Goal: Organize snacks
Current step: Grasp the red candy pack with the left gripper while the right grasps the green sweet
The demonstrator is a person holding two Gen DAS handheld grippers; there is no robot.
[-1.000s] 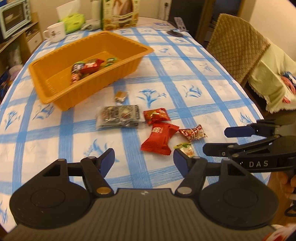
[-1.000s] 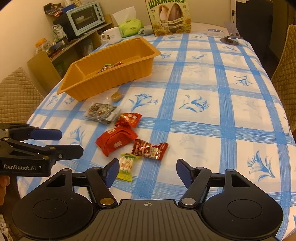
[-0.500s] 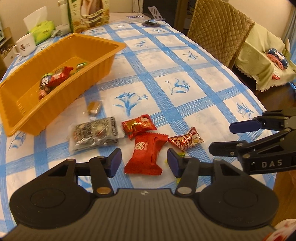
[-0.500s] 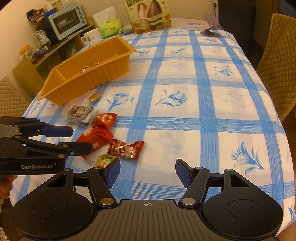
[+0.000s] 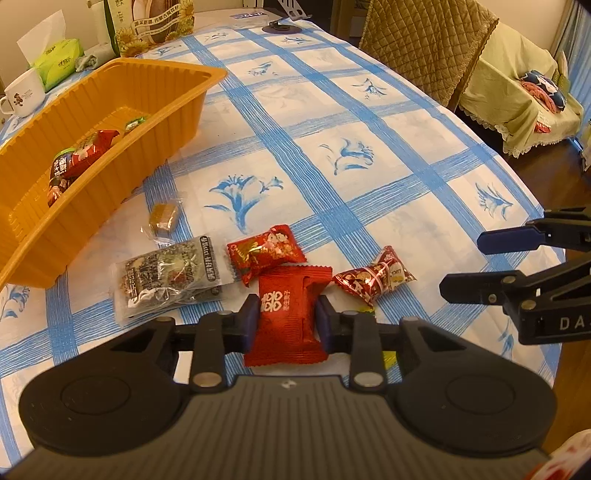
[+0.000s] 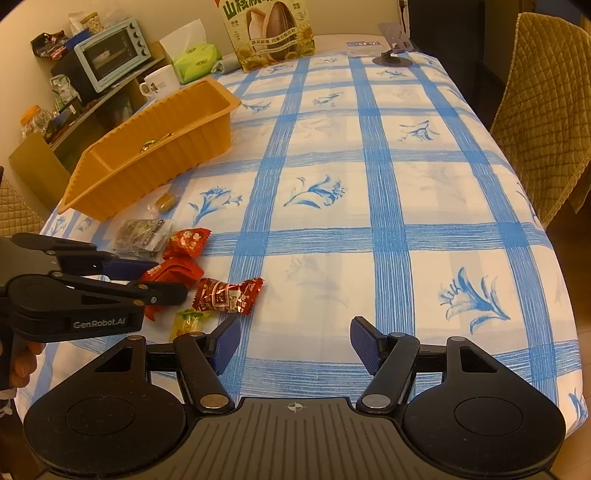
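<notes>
Where the two blue pads of the left gripper (image 5: 284, 320) meet it, a red snack packet (image 5: 286, 317) with white characters is clenched by its long sides; the jaws are closed on it, and it lies on the worktop (image 5: 332, 122). Just ahead of these jaws, touching the packet's far end, is a smaller red candy bag (image 5: 264, 253). To the right of the jaws lies a red foil-wrapped candy (image 5: 373, 275), and to the left a clear packet with dark contents (image 5: 168, 275). Farther ahead to the left a small brown sweet in clear wrap (image 5: 162, 216) lies beside the orange tray (image 5: 110, 74), which holds some wrapped snacks (image 5: 79, 155).

The right gripper (image 6: 295, 341) has its jaws released, wide apart, with only the blue checked tablecloth between them. Just beside its left jaw lies a small yellow-green candy (image 6: 188, 321), and the foil-wrapped candy is a little ahead on the same side. Far ahead of both grippers stand a sunflower seed bag (image 6: 269, 33), a green tissue pack (image 6: 197, 61) and a white mug (image 6: 160, 81).
</notes>
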